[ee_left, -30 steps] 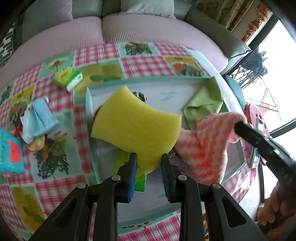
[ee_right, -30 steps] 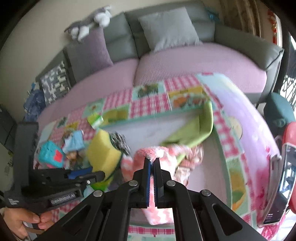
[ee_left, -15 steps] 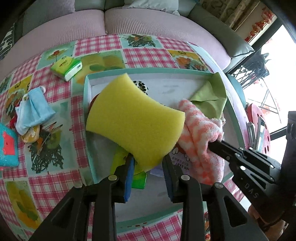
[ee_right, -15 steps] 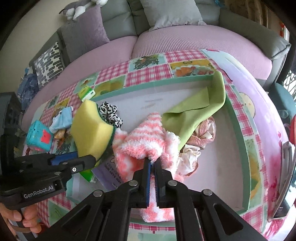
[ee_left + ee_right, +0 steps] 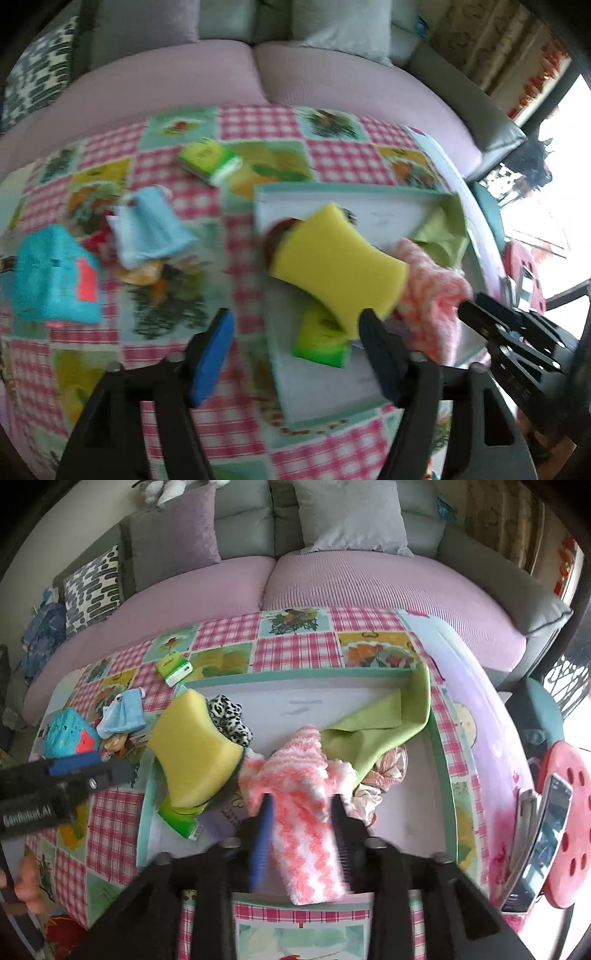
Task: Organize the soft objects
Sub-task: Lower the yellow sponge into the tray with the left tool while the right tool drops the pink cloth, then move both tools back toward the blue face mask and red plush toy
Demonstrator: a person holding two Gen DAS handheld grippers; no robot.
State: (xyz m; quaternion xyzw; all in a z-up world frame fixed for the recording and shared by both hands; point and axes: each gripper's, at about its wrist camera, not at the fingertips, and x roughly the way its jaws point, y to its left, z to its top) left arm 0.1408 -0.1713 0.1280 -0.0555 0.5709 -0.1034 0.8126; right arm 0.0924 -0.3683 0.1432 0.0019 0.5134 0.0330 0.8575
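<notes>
- Sofa (image 5: 369,587) w/ pink seat fills top of both views; nothing to do there.
- Table w/ checked cloth (image 5: 295,650) spans mid frame, runs to the lower edge.
- Tray (image 5: 441,771), teal rim, centre of right wrist view, centre-right of left wrist view. This is where the soft stuff is being gathered, judging by what lies in it.
- Green cloth (image 5: 376,723) draped over tray's upper right corner, partly inside.
- Pink-white towel (image 5: 303,812) in tray, lower centre of right wrist view. Right gripper (image 5: 303,812) jaws have just been opening; towel lies between them but pads look clear of it, so released.
- Yellow sponge (image 5: 332,258) in tray's left part, propped on a green pack (image 5: 321,339), leaning on the towel. Left gripper (image 5: 295,325) jaws have just been opening, now spread wide; sponge sits just past the right finger, not gripped. View blurred, so can't tell if the finger touches it.
- Leopard-print item (image 5: 229,716) behind sponge, in tray.
- Outside tray, left of frame: teal pouch (image 5: 51,273), blue mask (image 5: 147,225), green tissue pack (image 5: 207,158).
- Step in hand, my read: let go & back out. To do it well: keep jaws spread, pull both grippers back w/o snagging towel fibres or tipping the sponge off the pack. Sponge looks tippy; pull left gripper off slowly.
- Next prob. the mask or pouch, left side.
</notes>
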